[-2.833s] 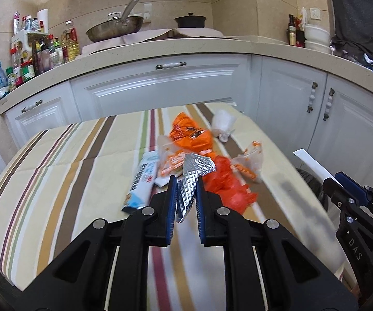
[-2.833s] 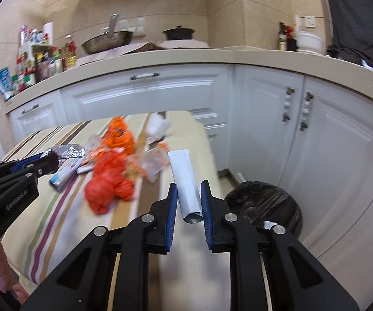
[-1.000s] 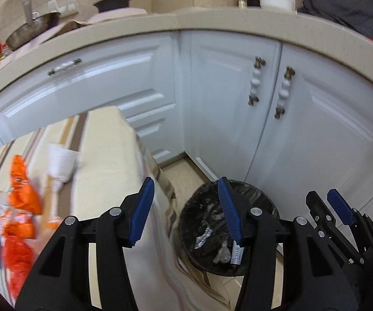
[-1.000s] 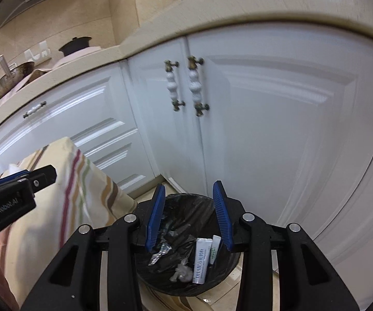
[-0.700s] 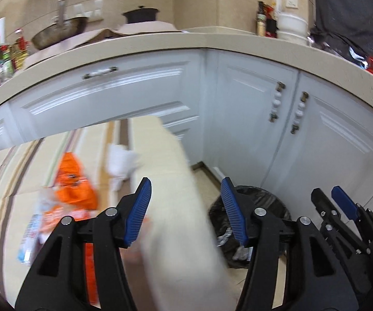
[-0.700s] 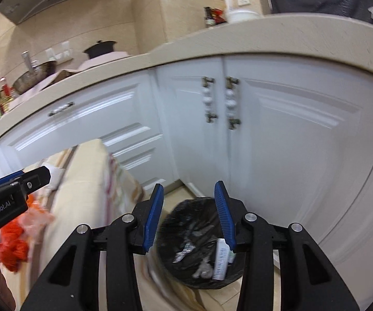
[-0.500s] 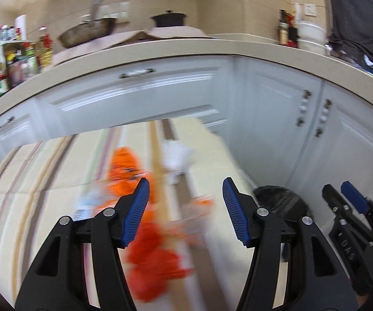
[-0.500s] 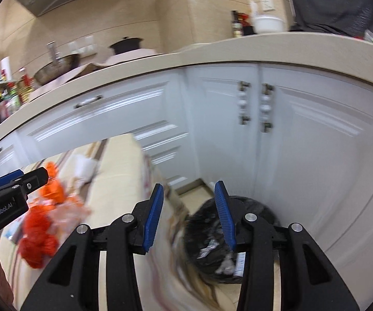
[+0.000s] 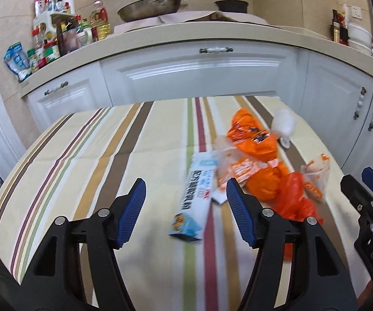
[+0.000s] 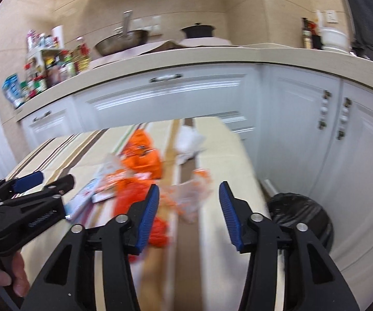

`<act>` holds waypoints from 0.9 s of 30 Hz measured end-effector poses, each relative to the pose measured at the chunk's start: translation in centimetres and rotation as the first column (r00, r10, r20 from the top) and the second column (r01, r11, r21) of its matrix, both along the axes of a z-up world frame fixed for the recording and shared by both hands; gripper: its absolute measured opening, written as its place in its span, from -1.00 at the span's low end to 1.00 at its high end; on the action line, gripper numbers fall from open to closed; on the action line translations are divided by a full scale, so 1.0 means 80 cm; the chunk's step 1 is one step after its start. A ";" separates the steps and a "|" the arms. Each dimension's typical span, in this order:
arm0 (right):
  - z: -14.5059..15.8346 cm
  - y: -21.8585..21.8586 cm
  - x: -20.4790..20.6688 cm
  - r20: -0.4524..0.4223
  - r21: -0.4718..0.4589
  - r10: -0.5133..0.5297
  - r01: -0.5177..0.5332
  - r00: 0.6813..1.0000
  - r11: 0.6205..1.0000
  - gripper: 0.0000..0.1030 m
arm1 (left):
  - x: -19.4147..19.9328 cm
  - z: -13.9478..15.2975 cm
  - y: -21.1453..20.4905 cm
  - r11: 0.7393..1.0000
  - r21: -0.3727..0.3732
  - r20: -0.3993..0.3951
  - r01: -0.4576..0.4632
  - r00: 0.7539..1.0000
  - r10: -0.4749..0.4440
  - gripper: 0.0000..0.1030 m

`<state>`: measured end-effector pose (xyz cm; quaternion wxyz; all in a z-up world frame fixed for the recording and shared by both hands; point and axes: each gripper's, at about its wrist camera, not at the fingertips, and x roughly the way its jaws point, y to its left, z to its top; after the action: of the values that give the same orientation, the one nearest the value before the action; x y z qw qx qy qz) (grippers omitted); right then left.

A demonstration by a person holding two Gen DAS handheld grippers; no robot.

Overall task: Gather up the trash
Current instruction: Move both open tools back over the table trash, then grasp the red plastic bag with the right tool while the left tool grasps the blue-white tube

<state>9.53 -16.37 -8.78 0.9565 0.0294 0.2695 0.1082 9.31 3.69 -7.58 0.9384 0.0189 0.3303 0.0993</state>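
Observation:
Trash lies on the striped tablecloth: a blue-white wrapper, orange bags, a red-orange bag, a clear orange-printed wrapper and a white crumpled piece. My left gripper is open and empty, above the table just before the blue-white wrapper. My right gripper is open and empty, over the table's right part near the clear wrapper. The black-lined bin stands on the floor right of the table.
White cabinets and a counter with a pan, a pot and a rack of bottles run behind the table. More cabinet doors stand behind the bin. The right gripper's side shows in the left wrist view.
Both grippers dropped their pieces into the bin, then swung back left from the bin to over the table. Both stay open and empty.

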 end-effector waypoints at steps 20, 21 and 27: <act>-0.031 0.069 -0.005 -0.105 -0.091 0.098 -0.107 0.990 0.990 -0.24 | 0.001 -0.042 0.025 0.999 -0.023 -0.052 0.034 0.998 -0.035 0.50; -0.031 0.067 -0.006 -0.105 -0.086 0.101 -0.110 0.989 0.990 -0.24 | 0.003 -0.044 0.024 0.999 -0.026 -0.061 0.037 0.997 -0.039 0.50; -0.029 0.059 -0.008 -0.102 -0.064 0.101 -0.108 0.990 0.992 -0.25 | 0.018 -0.051 0.021 0.995 -0.076 -0.113 0.061 0.991 -0.069 0.40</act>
<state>8.90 -11.61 -11.09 0.9355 -0.0127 0.3210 0.1473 10.77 5.35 -11.64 0.9205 0.0014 0.3867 0.0554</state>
